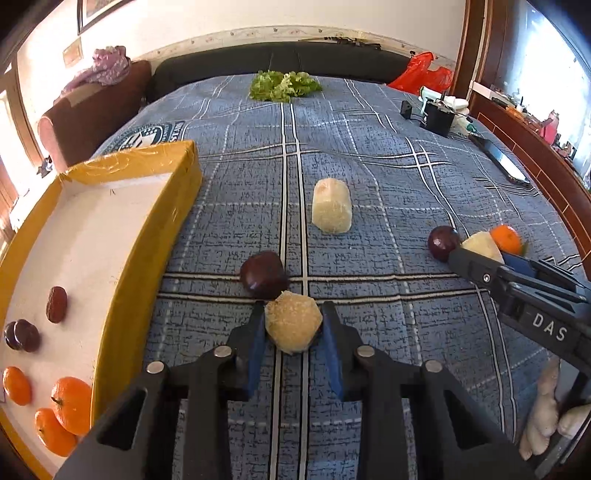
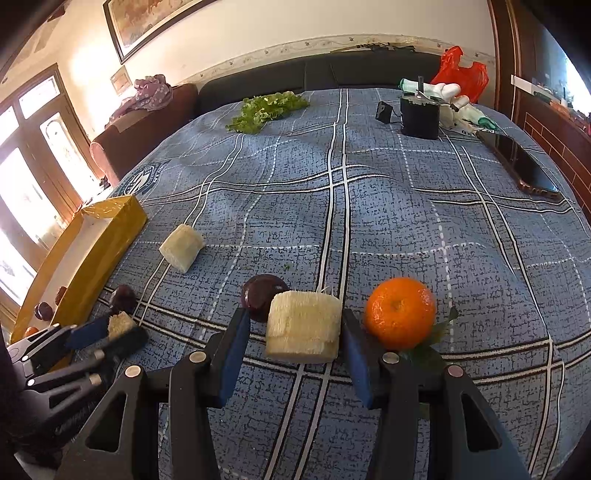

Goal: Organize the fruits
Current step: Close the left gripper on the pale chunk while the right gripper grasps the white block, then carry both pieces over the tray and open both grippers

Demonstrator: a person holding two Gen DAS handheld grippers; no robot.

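Bedspread [image 2: 406,206], blue plaid, wall painting [image 2: 147,22]

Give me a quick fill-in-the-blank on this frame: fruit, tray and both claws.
1. The left claw straddles a pale sugarcane chunk with a dark ____ just behind it.
2. The yellow tray holds ____ oranges.
3. Right of the right claw sits an ____.

Missing: plum; three; orange
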